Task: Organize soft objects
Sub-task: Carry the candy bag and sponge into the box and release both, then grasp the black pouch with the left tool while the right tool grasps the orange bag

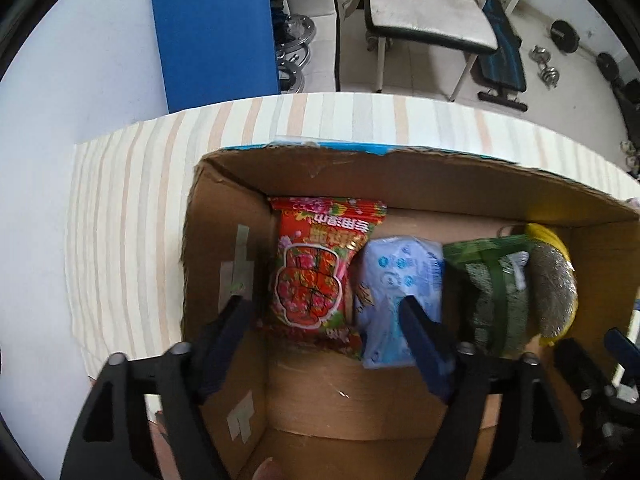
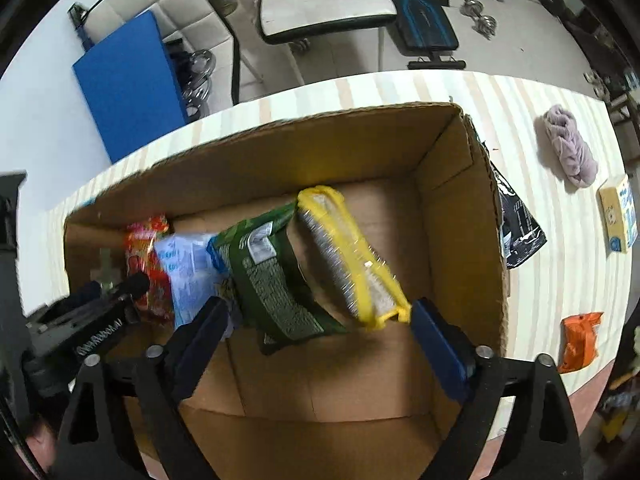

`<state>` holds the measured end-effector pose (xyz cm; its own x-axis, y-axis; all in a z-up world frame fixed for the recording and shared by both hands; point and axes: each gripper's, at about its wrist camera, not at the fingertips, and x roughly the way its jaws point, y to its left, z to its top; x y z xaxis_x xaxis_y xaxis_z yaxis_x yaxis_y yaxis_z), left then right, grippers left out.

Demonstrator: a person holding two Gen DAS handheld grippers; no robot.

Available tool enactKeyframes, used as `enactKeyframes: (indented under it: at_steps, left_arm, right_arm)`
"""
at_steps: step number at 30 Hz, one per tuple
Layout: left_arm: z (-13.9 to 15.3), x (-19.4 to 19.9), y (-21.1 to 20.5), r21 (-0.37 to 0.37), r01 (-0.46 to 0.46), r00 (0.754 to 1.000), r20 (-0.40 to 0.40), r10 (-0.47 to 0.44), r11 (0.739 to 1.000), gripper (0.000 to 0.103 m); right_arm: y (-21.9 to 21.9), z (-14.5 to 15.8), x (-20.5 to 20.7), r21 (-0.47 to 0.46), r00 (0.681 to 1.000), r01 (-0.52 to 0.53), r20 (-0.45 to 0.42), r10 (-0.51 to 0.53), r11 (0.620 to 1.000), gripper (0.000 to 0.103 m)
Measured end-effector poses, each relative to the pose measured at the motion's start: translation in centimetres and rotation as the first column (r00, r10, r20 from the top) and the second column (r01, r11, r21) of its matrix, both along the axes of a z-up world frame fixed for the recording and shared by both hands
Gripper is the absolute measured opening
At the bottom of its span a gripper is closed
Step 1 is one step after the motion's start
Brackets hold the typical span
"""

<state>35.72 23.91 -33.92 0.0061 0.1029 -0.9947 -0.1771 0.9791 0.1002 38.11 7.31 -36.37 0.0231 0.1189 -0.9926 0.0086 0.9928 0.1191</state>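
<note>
An open cardboard box [image 1: 400,176] stands on the striped tablecloth. A red snack packet [image 1: 316,268] and a pale blue packet [image 1: 396,276] lie in its left part. My left gripper [image 1: 326,320] hangs open over them, one finger left of the red packet, the other over the blue one, pressing neither. In the right wrist view the box [image 2: 280,148] also holds a green scouring-pad pack [image 2: 268,276] and a yellow-edged mesh pack [image 2: 348,256], slightly blurred. Both lie between the fingers of my right gripper [image 2: 320,320], which is open. The yellow pack's near end lies close to the right finger.
On the cloth right of the box lie a purple cloth [image 2: 568,148], a yellow carton [image 2: 618,216], an orange packet [image 2: 580,340] and a black packet [image 2: 516,224] against the box wall. A white chair [image 1: 424,12] and a blue board [image 1: 212,32] stand beyond the table.
</note>
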Motion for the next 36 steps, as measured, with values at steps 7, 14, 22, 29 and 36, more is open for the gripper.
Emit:
enactKeyframes:
  at_steps: [7, 14, 22, 29, 36]
  left_arm:
    - [2.3, -3.2, 0.8, -0.112, -0.047, 0.997, 0.060, 0.054, 0.993, 0.088]
    - [4.7, -7.1, -0.9, -0.112, -0.023, 0.991, 0.130, 0.038, 0.993, 0.089]
    - [8.6, -11.0, -2.9, -0.097, 0.017, 0.972, 0.234, 0.006, 0.995, 0.089]
    - [12.3, -14.7, -4.4, -0.029, 0.044, 0.951, 0.306, -0.033, 0.999, 0.099]
    - [15.6, -17.9, -5.7, -0.042, 0.057, 0.932, 0.361, -0.038, 0.998, 0.099]
  right_arm:
    - [0.0, 1.9, -2.5, -0.036, 0.994, -0.102, 0.040, 0.103, 0.994, 0.103]
    - [-0.7, 3.1, -5.9, -0.047, 0.985, -0.150, 0.076, 0.153, 0.988, 0.103]
    - [-1.9, 6.0, -10.2, -0.034, 0.975, -0.164, 0.142, 0.168, 0.986, 0.103]
    - [-3.6, 10.5, -14.2, -0.008, 0.961, -0.173, 0.219, 0.171, 0.985, 0.103]
    - [-4.6, 15.0, -17.8, 0.025, 0.937, -0.210, 0.289, 0.194, 0.977, 0.103]
